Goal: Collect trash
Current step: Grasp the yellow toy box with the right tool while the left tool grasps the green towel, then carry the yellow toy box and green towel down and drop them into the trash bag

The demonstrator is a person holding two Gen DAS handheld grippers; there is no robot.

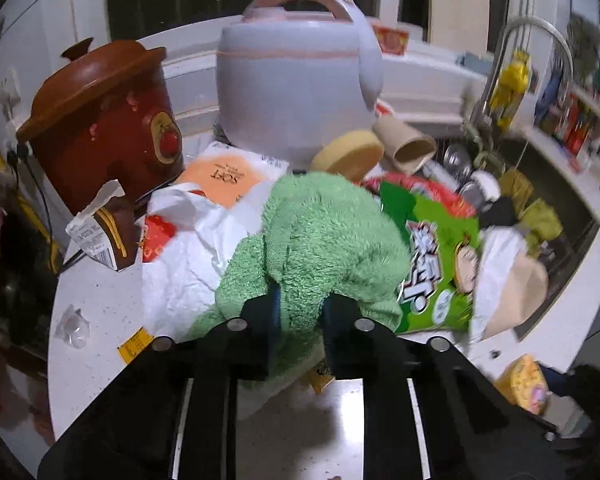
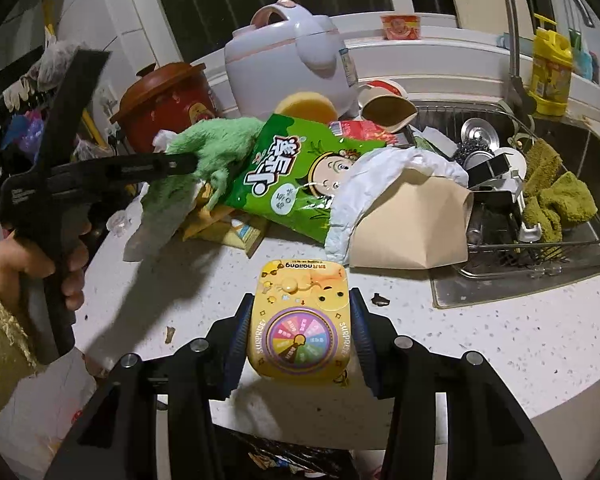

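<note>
My left gripper (image 1: 300,312) is shut on a fluffy green cloth (image 1: 320,236) and holds it over the pile of trash on the white counter; it also shows in the right wrist view (image 2: 188,162), with the cloth (image 2: 212,140) hanging from it. My right gripper (image 2: 300,320) is shut on a yellow box with a spinner wheel (image 2: 300,320), held above the counter's front edge; the box also shows in the left wrist view (image 1: 524,384). A green snack bag (image 2: 300,176) (image 1: 440,264), a white plastic bag (image 1: 188,248) and a beige paper bag (image 2: 412,224) lie in the pile.
A pink-white rice cooker (image 1: 296,80) and a brown crock pot (image 1: 104,120) stand at the back. A small brown carton (image 1: 104,236) stands left. A yellow sponge (image 2: 308,106) and paper cups (image 2: 388,108) lie behind the pile. The sink (image 2: 540,280) with a dish rack is right.
</note>
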